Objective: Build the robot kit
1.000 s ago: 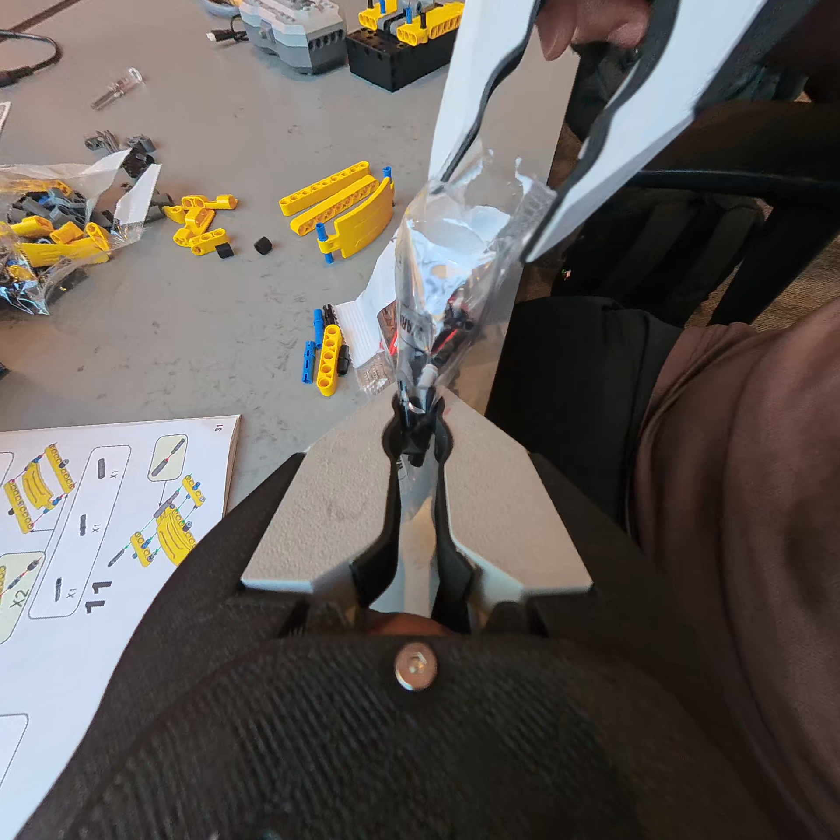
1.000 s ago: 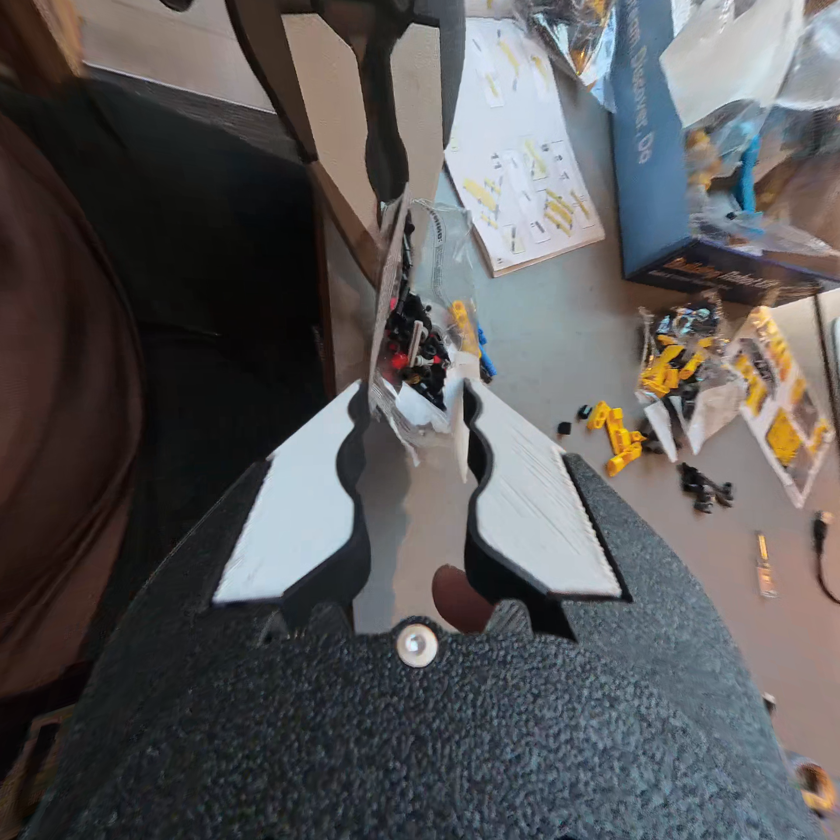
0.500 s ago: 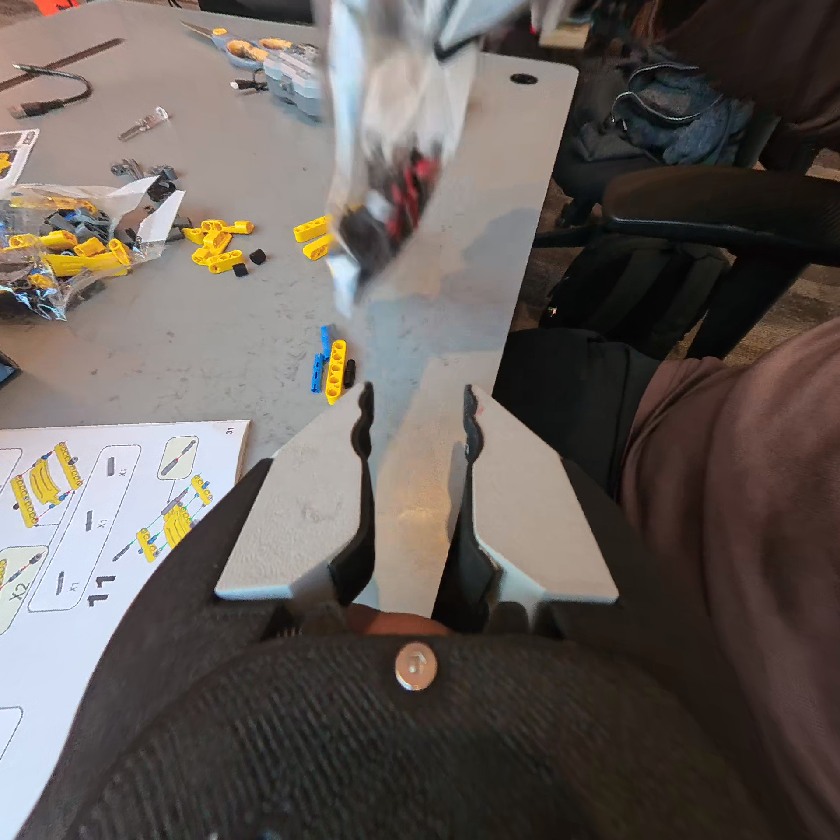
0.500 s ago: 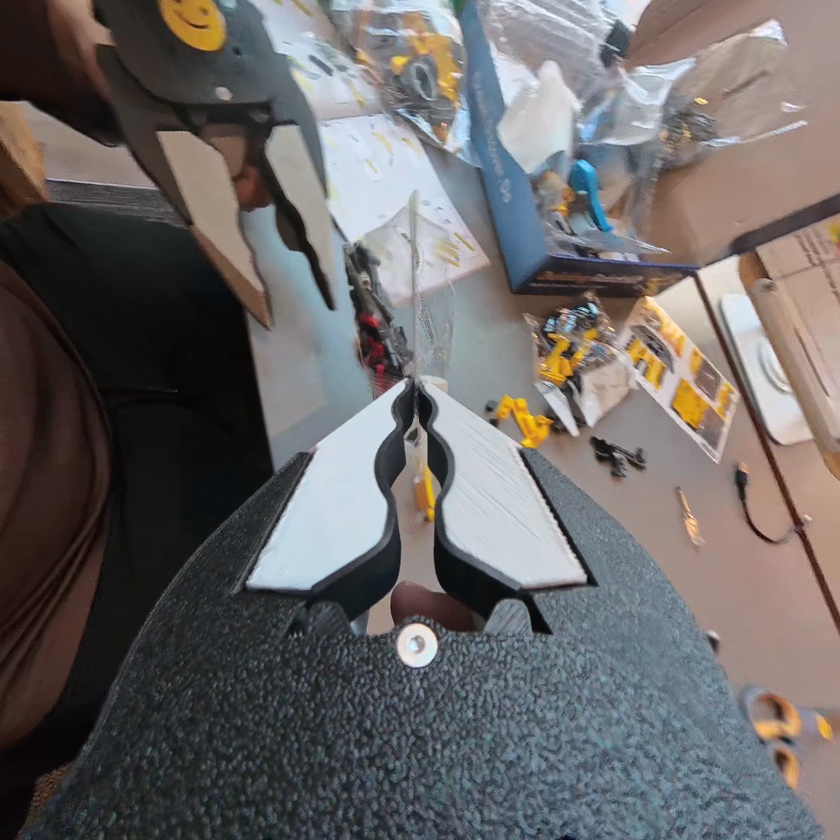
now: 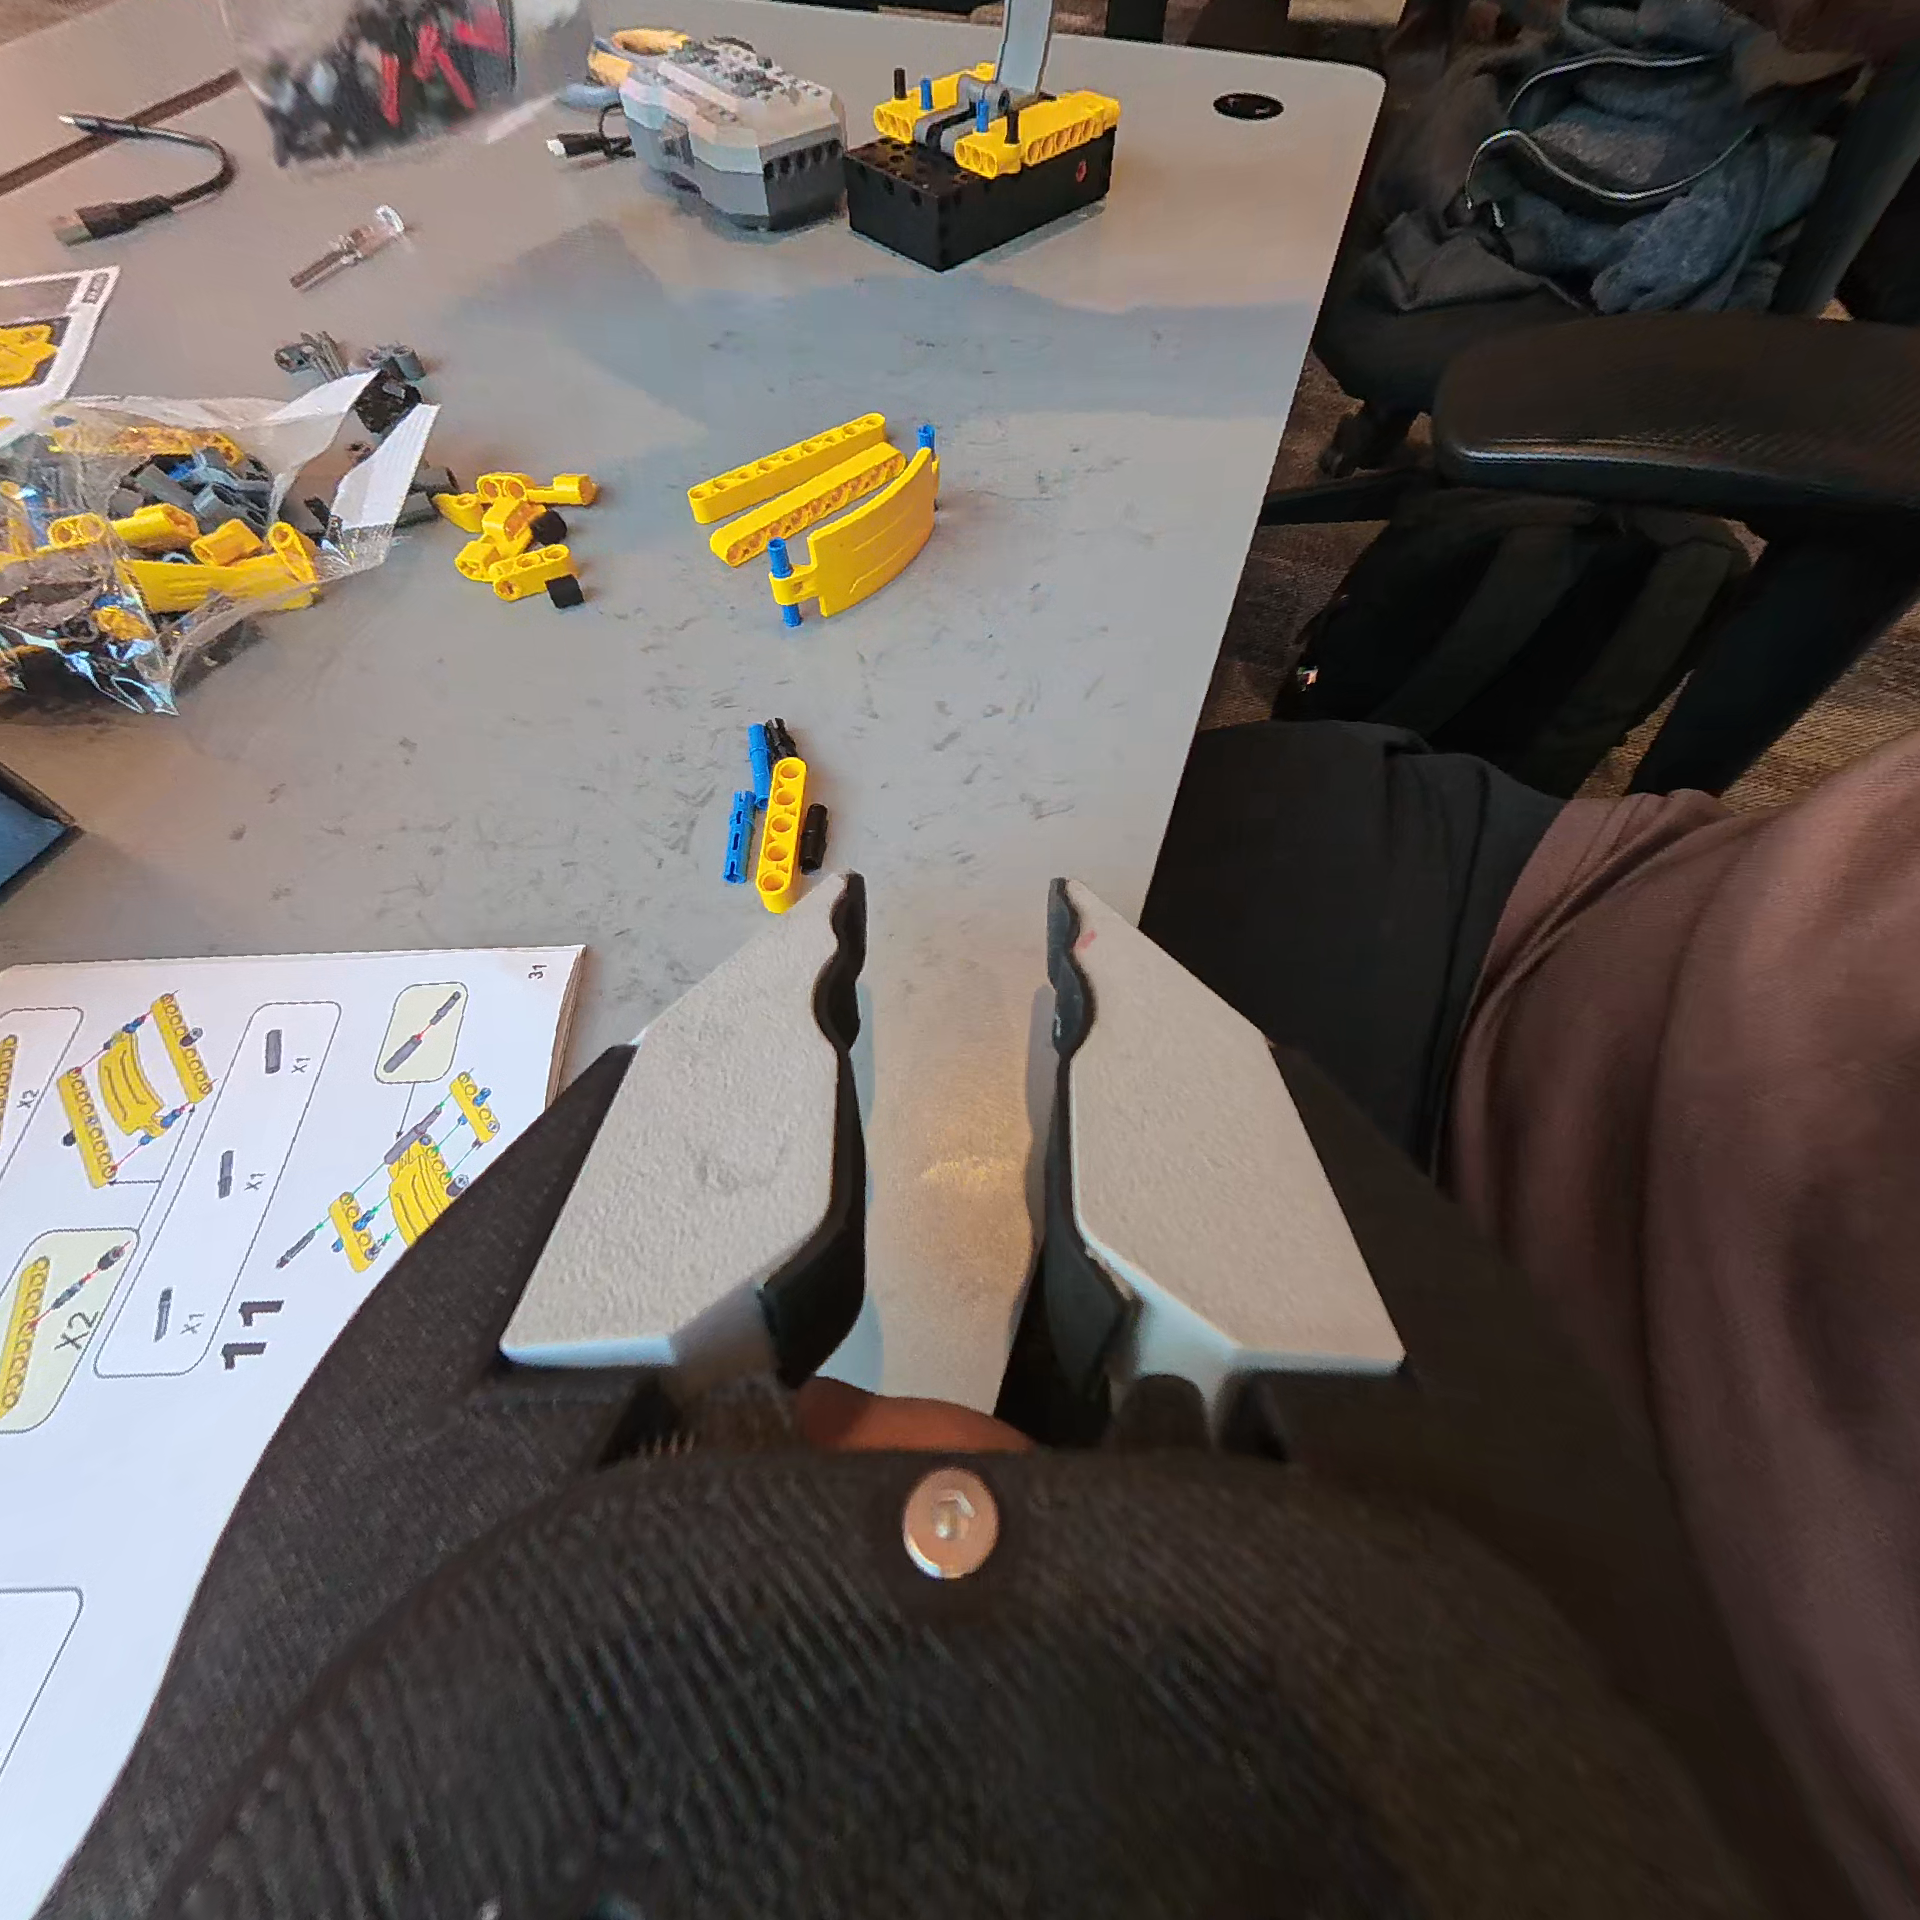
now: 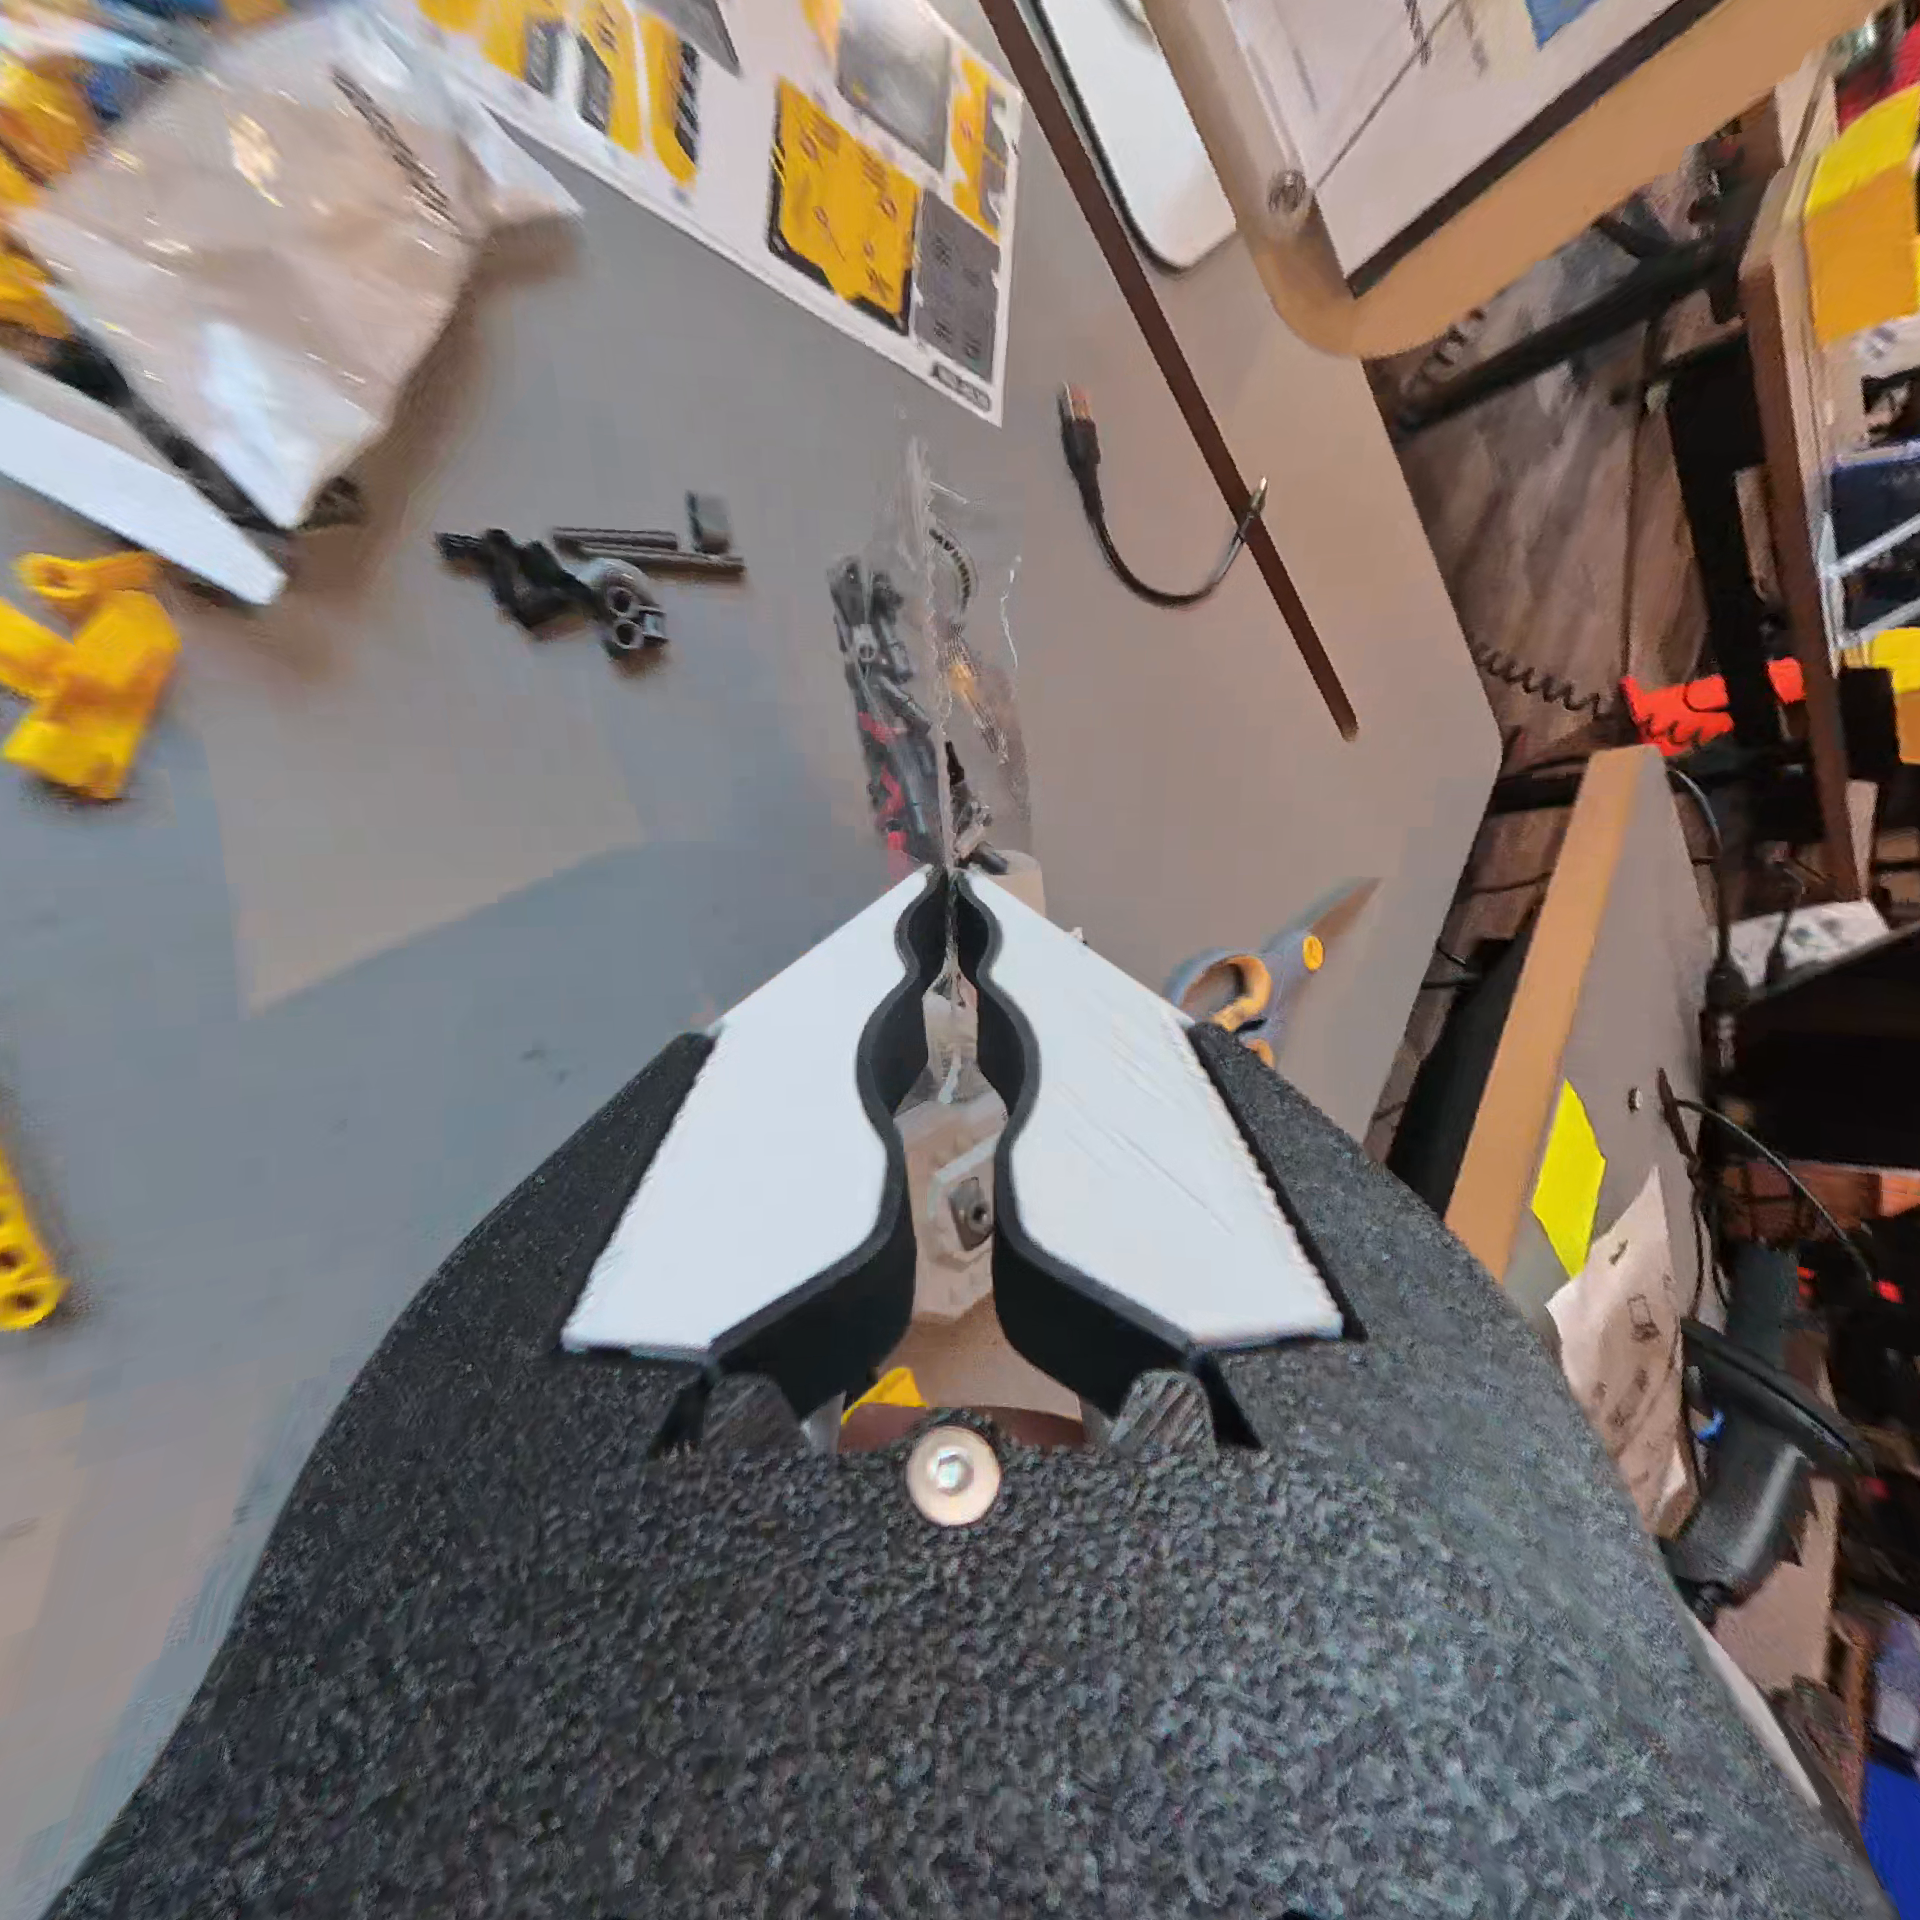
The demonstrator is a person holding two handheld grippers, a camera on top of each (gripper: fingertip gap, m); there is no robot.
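My right gripper [image 6: 948,875] is shut on the edge of a small clear plastic bag [image 6: 920,686] of black and red pieces, held above the grey table [image 6: 416,883]. The same bag shows blurred at the top left of the left wrist view [image 5: 384,73]. My left gripper [image 5: 954,896] is open and empty, low over the table's near edge. Just ahead of its left finger lie a short yellow beam [image 5: 781,831] with blue and black pins. Farther on lies a yellow curved panel with beams [image 5: 831,509].
An open instruction booklet [image 5: 260,1122] lies at the left. An opened bag of yellow parts [image 5: 135,540], loose yellow connectors [image 5: 514,530], a grey hub [image 5: 727,135] and a black-and-yellow assembly [image 5: 977,156] sit farther back. Scissors [image 6: 1247,977], a cable [image 6: 1122,520] and black parts [image 6: 582,582] lie below the right gripper. A chair armrest [image 5: 1683,416] stands at the right. The left gripper's tips are roughly 35 cm from the right gripper's.
My left gripper let go of the bag and opened. My right gripper closed on the bag and carried it away, up and toward the far left of the table.
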